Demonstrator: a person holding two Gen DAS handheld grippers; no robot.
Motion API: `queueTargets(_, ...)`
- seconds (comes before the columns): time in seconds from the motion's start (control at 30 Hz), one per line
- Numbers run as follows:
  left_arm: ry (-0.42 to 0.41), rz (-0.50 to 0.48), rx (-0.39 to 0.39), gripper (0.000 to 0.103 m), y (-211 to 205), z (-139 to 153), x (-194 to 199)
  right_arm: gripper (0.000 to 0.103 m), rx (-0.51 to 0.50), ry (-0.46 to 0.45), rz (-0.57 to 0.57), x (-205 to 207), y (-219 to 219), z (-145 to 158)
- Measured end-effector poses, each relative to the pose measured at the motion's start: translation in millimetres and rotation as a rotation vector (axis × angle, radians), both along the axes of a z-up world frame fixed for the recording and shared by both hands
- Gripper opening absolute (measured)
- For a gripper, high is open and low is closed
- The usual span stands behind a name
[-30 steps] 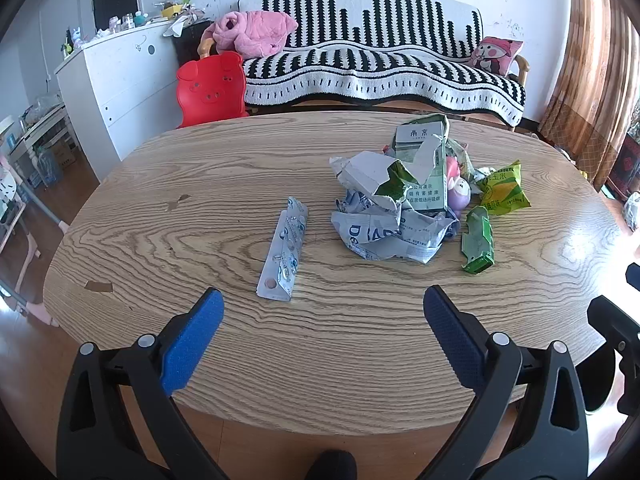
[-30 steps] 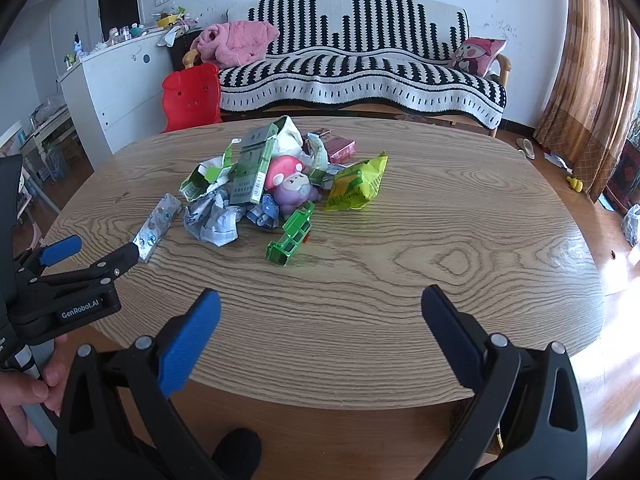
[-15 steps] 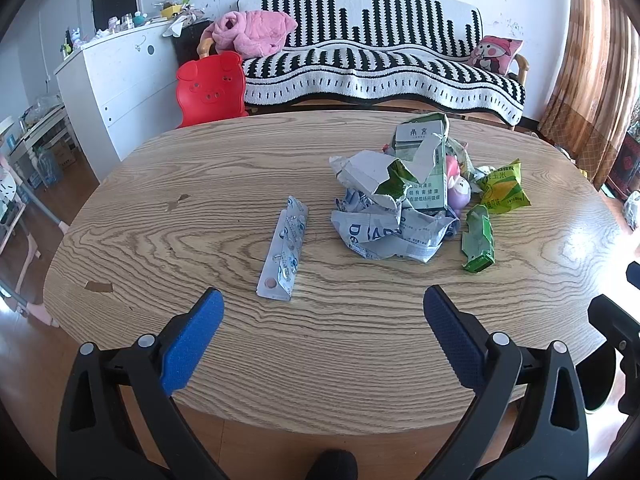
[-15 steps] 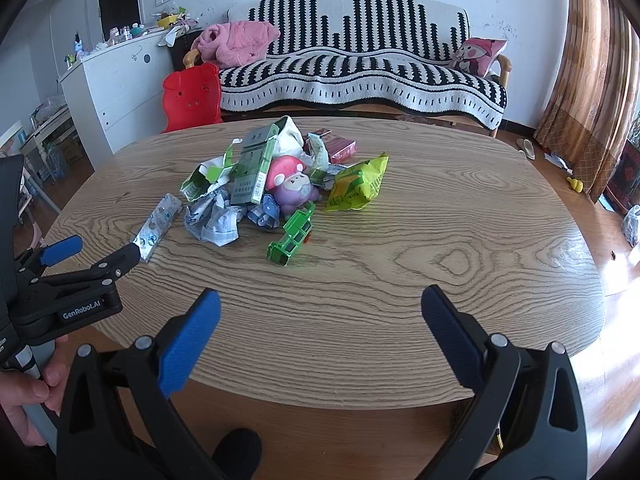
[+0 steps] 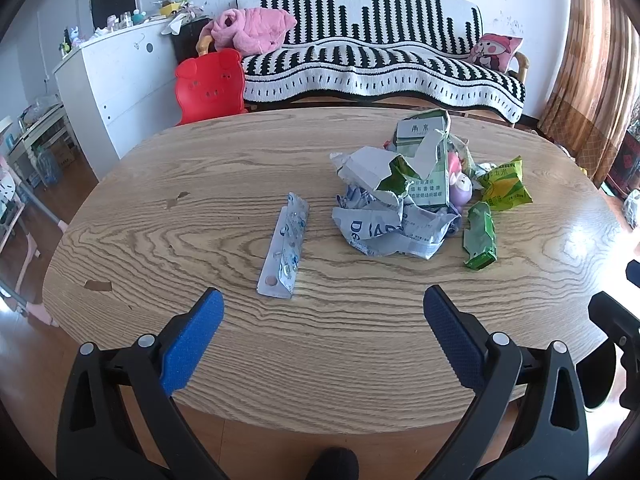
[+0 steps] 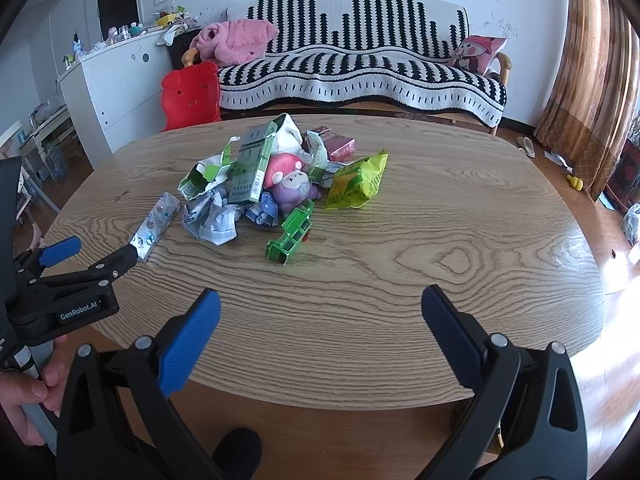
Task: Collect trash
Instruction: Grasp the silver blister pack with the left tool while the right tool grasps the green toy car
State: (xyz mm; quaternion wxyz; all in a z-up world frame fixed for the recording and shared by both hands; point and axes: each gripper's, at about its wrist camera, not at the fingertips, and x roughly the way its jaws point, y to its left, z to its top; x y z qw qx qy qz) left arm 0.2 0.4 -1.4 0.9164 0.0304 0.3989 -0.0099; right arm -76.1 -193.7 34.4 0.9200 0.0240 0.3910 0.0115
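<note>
A pile of trash lies mid-table: crumpled grey-white paper (image 5: 394,232), a torn green carton (image 5: 424,168), a yellow snack bag (image 5: 505,186), a green wrapper (image 5: 480,238) and a pink-purple toy (image 6: 290,184). A silver blister pack (image 5: 285,250) lies apart to the pile's left. My left gripper (image 5: 320,336) is open and empty over the near table edge, short of the blister pack. My right gripper (image 6: 318,332) is open and empty near the front edge, right of the pile. The left gripper also shows in the right wrist view (image 6: 86,252).
The oval wooden table (image 5: 200,216) fills both views. Behind it stand a striped sofa (image 5: 380,64), a red pig-shaped chair (image 5: 210,86) and a white cabinet (image 5: 108,80). Curtains (image 6: 592,80) hang at the right.
</note>
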Motion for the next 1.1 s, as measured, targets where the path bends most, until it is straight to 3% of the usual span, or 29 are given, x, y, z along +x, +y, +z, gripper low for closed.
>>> queueTargets(0.23,0.024,-0.023,-0.006,0.097,5,-5,6,0.097,-0.001,0.008,0.002,3,0,-3)
queueTargets(0.4,0.093,-0.064,-0.063,0.097,22,-18,23,0.097,0.000,0.027,0.000,13,0,-10)
queueTargets(0.63,0.132,-0.087,0.012,0.097,29,-43,61,0.097,0.002,0.087,-0.003,47,3,-33)
queueTargets(0.77,0.162,-0.041,-0.024,0.097,41,-59,90,0.097,0.015,0.117,-0.001,70,11,-48)
queueTargets(0.87,0.153,-0.029,0.015,0.095,40,-67,101,0.097,0.043,0.140,-0.008,87,14,-57)
queueTargets(0.97,0.162,-0.043,0.066,0.074,36,-72,105,0.097,0.077,0.153,-0.013,102,18,-65)
queueTargets(1.03,0.161,-0.061,0.036,0.049,38,-72,105,0.094,0.098,0.170,-0.017,114,20,-70)
queueTargets(1.1,0.158,-0.072,0.031,0.030,38,-71,104,0.091,0.111,0.174,-0.030,122,22,-73)
